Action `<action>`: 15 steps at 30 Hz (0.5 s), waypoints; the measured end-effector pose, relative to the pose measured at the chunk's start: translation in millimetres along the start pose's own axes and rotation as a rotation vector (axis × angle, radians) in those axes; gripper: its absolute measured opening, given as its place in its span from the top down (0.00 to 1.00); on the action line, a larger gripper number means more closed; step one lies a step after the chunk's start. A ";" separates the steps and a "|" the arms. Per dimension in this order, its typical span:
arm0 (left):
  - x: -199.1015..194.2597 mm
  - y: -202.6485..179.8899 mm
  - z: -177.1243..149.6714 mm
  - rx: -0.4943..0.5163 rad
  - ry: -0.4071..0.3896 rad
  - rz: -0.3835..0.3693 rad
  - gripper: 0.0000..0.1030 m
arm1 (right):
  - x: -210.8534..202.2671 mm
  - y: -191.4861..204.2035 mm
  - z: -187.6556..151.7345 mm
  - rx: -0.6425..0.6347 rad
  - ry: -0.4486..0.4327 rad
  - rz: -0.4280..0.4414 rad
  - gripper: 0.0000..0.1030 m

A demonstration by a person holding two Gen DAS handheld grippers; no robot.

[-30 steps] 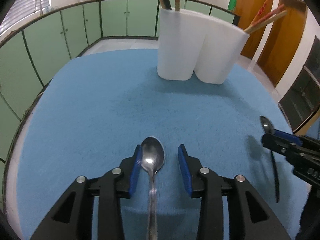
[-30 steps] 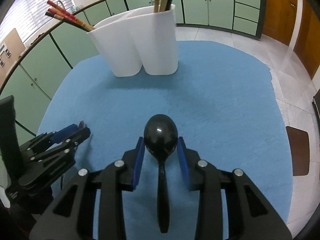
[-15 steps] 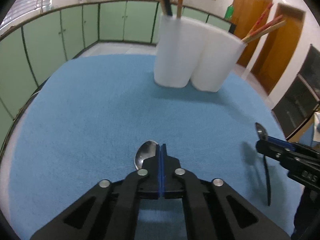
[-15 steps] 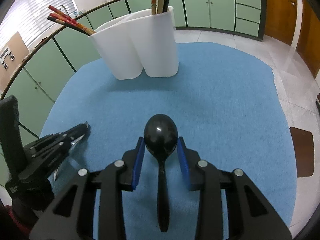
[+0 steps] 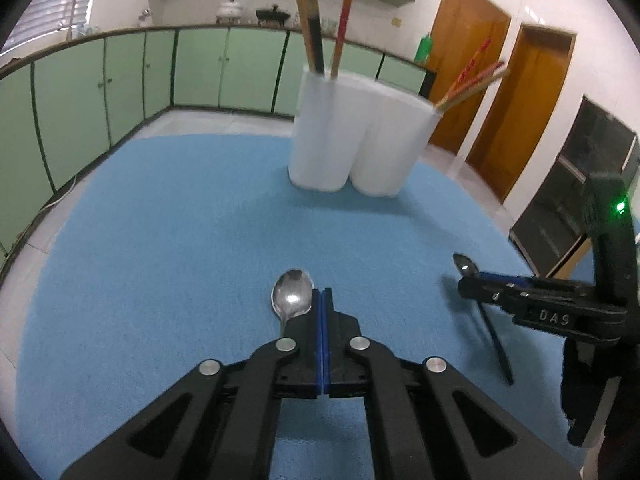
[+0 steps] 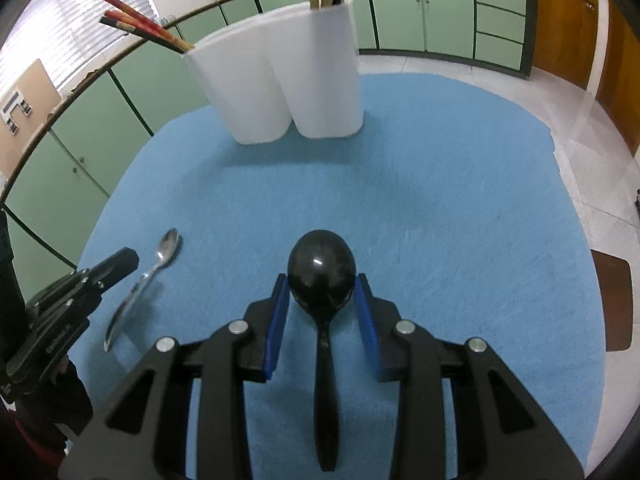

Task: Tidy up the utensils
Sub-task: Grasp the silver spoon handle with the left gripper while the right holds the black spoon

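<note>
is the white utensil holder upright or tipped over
Upright. The white utensil holder stands on its base on the blue mat, open tops up, with chopsticks sticking out of both compartments.

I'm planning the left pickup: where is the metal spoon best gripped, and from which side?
Take the metal spoon by its thin handle just behind the bowl, from above, pads straddling it crosswise; it seems to lie flat on the blue cloth.

Even indoor light, daylight from blinds (image 6: 80, 20) upper left. White holder (image 5: 360, 140) blurred, perhaps motion; soft shadow at its base. Glare spots on both spoon bowls. Strong fisheye bending, dark corner vignette.
</note>
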State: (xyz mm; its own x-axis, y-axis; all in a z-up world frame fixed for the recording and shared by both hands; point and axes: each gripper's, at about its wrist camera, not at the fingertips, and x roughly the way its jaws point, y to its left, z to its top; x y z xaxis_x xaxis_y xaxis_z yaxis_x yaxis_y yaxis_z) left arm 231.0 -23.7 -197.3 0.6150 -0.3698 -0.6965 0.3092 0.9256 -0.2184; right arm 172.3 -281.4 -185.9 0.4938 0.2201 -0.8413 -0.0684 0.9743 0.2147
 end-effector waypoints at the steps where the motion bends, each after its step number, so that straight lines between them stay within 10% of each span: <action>1: 3.3 0.2 0.7 0.000 0.017 0.013 1.00 | 0.4 -0.6 -0.5 0.002 0.001 0.000 0.69; 9: 13.6 -12.5 15.0 0.037 0.058 0.127 0.61 | 6.1 -5.4 -2.6 0.013 0.015 -0.005 0.69; 15: 42.5 -10.0 18.8 0.046 0.128 0.186 0.60 | 6.1 -8.0 -1.2 0.012 0.015 -0.008 0.69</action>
State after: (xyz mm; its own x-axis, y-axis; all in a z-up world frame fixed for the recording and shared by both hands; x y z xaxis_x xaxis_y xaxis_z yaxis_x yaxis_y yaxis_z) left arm 267.7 -50.2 -211.9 0.5685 -0.1770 -0.8034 0.2334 0.9712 -0.0488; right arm 174.8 -287.9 -193.3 0.4811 0.2130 -0.8504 -0.0537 0.9754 0.2140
